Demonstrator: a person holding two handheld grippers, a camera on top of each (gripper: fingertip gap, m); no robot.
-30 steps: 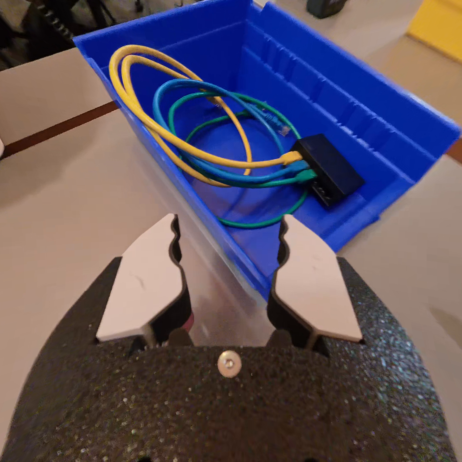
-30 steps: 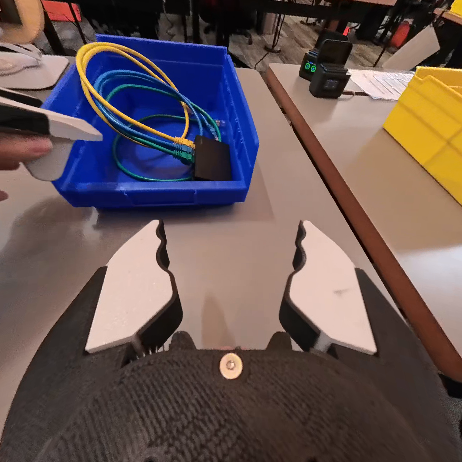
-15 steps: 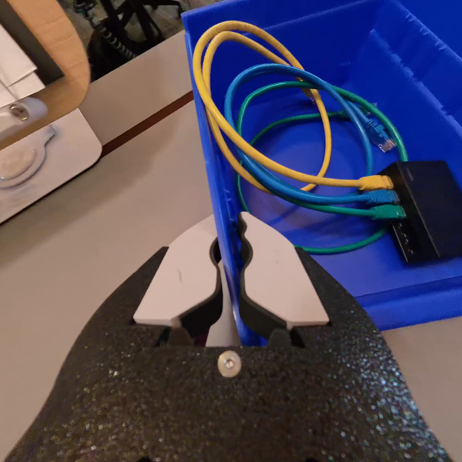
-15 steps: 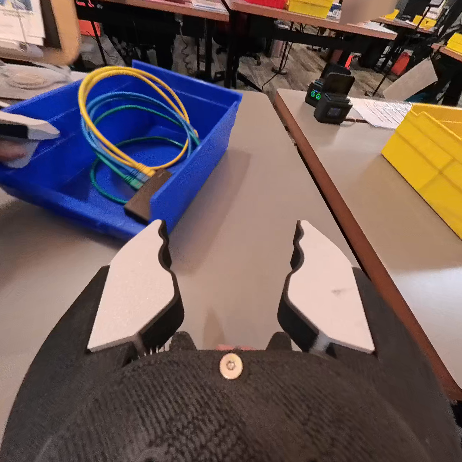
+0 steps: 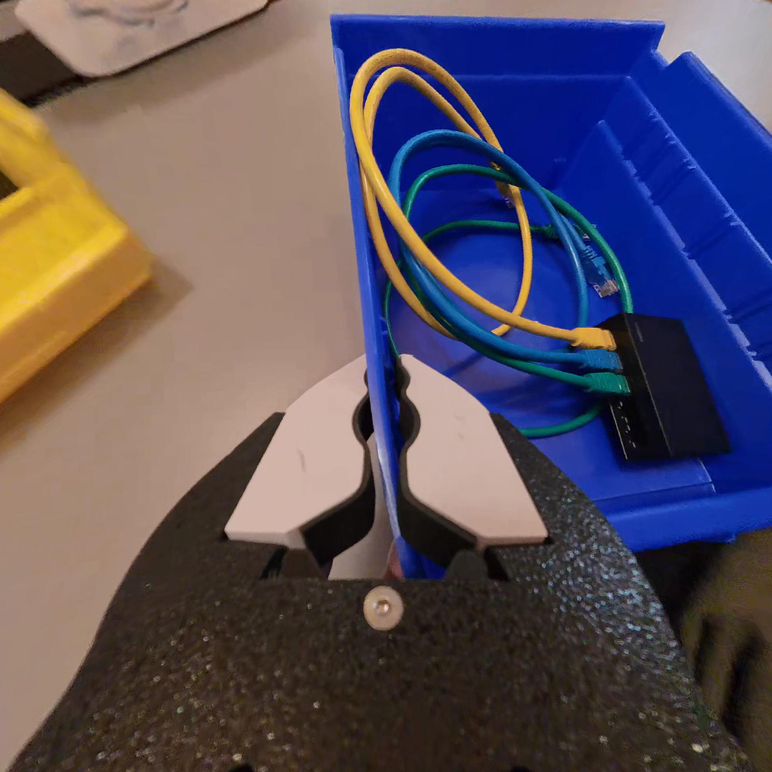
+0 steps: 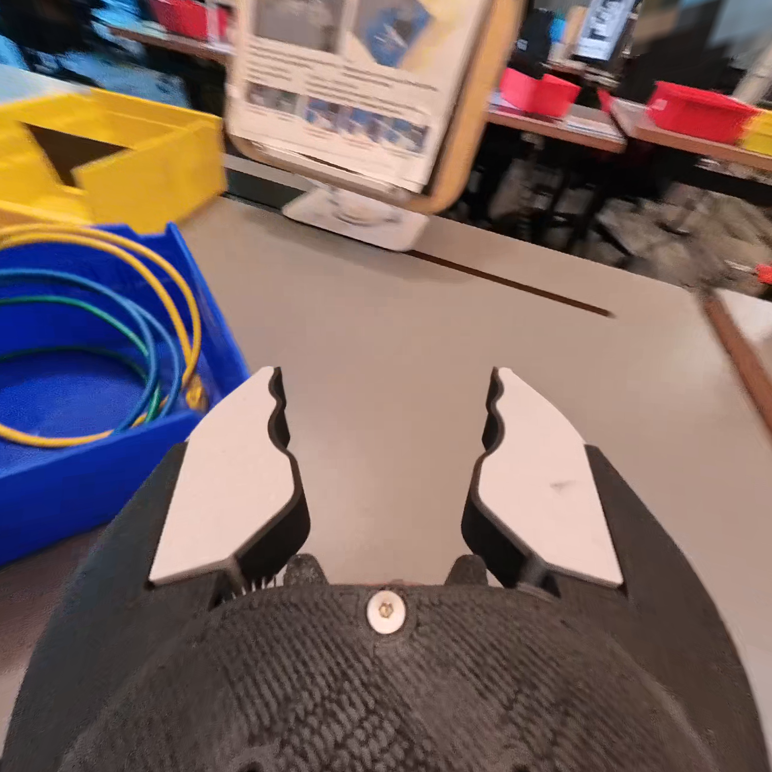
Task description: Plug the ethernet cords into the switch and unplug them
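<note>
A blue bin [image 5: 668, 138] holds a black switch [image 5: 664, 388] with a yellow cord [image 5: 367, 175], a blue cord [image 5: 493, 150] and a green cord [image 5: 459, 171] plugged into its side. The cords' other ends lie loose in the bin. My left gripper [image 5: 382, 367] is shut on the bin's left wall. In the right wrist view the bin [image 6: 62, 497] sits at the left with the coiled cords [image 6: 167, 334] in it; the switch is out of view there. My right gripper [image 6: 386, 376] is open and empty over the table, to the right of the bin.
A yellow bin [image 5: 46, 259] stands left of the blue bin; it also shows in the right wrist view [image 6: 125, 158]. A framed sheet on a white stand [image 6: 346, 96] stands at the table's back. A dark seam [image 6: 514, 284] crosses the table. Red bins [image 6: 702, 113] sit on far tables.
My left gripper closed on the bin's wall and has turned the bin. The right gripper, still open, has swung to face the back of the table.
</note>
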